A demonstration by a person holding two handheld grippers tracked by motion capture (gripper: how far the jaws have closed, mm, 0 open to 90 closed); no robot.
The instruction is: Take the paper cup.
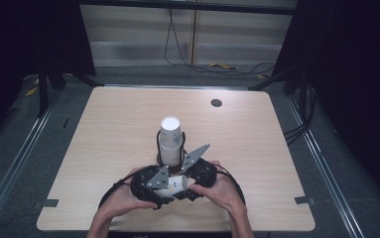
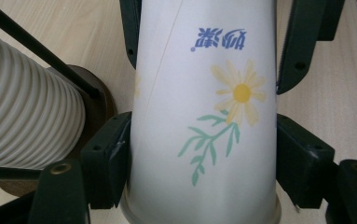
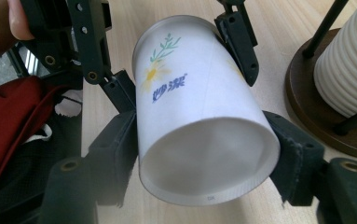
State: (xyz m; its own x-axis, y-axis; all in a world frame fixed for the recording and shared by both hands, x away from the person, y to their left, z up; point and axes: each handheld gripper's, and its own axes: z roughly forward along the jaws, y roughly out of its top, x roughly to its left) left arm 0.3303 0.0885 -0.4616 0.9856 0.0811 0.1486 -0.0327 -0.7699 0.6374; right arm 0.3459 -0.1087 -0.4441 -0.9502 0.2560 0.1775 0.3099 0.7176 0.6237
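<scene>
Dark walls stand around one light wooden table. One white paper cup with a yellow flower lies on its side near the table's near edge, held up between two grippers. The left gripper pinches the cup near its open rim, both pads pressed on its sides. The right gripper pinches the same cup at its bottom end. One tall stack of white ribbed paper cups stands on one round brown holder just behind, near the table's middle. Two hands hold the grippers.
</scene>
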